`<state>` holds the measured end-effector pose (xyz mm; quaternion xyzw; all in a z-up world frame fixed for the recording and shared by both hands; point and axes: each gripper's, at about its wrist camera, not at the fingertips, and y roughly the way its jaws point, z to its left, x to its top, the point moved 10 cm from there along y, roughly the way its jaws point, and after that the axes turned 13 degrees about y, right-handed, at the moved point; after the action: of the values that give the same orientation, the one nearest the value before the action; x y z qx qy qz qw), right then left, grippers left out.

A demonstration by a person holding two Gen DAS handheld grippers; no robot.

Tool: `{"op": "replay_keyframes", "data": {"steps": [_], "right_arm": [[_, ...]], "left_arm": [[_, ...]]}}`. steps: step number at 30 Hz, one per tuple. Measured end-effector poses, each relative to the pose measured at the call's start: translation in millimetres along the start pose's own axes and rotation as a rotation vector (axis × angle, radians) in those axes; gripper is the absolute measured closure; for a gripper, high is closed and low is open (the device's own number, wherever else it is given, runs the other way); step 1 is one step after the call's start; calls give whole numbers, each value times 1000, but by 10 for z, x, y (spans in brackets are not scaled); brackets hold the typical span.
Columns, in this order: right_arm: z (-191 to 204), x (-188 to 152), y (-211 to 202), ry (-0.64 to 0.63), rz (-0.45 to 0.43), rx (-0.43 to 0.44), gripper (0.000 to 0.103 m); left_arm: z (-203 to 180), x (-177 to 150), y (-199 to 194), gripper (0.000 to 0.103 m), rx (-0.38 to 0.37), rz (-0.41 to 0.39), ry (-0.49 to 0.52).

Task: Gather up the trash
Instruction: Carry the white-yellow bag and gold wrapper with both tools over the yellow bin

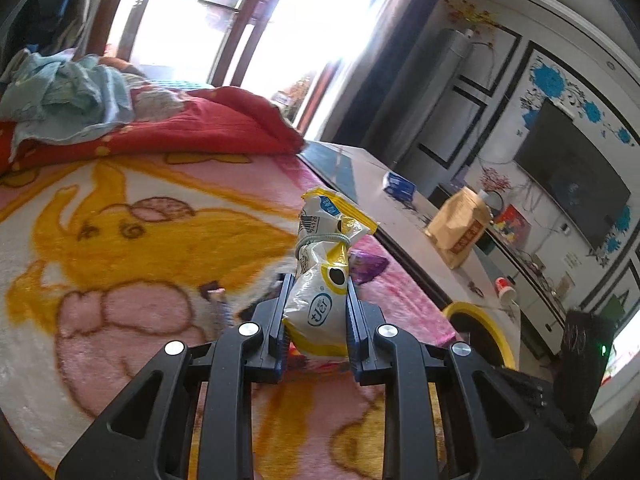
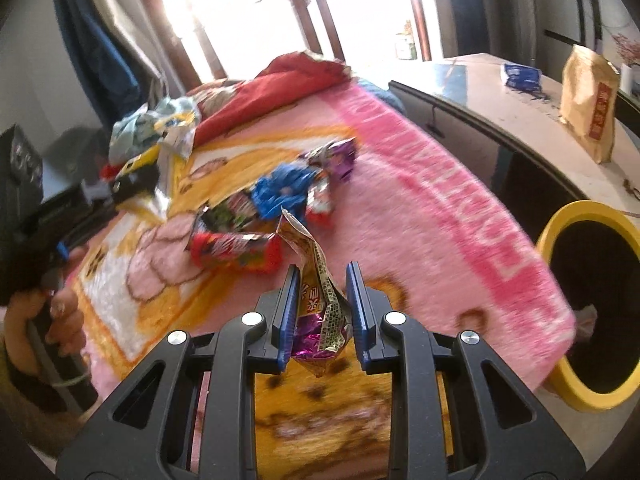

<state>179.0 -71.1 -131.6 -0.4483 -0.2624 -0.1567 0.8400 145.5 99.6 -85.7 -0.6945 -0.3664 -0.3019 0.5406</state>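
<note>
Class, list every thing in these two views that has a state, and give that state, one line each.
Left gripper: shut on white-and-yellow tied snack bag.
Right gripper: shut on crumpled foil wrapper.
Yellow-rimmed bin: open, black-lined.
Brown paper bag: upright on table.
Wall television: screen dark.

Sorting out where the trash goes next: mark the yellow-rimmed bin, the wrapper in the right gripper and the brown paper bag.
yellow-rimmed bin (image 2: 549, 240): right wrist view, on its yellow rim.
wrapper (image 2: 320, 304): right wrist view, on its printed middle between the fingers.
brown paper bag (image 2: 588, 100): right wrist view, on its front face.
</note>
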Motion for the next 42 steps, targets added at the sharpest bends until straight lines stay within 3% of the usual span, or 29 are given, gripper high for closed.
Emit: {"op": "replay_keyframes", "data": {"steps": [15, 42], "right_arm": [[-513, 403, -306, 87, -106, -54, 85], [-1396, 746, -722, 237, -231, -176, 85]], "left_arm": [[-613, 126, 186, 81, -95, -1, 94], [-1416, 91, 487, 81, -219, 28, 212]]}}
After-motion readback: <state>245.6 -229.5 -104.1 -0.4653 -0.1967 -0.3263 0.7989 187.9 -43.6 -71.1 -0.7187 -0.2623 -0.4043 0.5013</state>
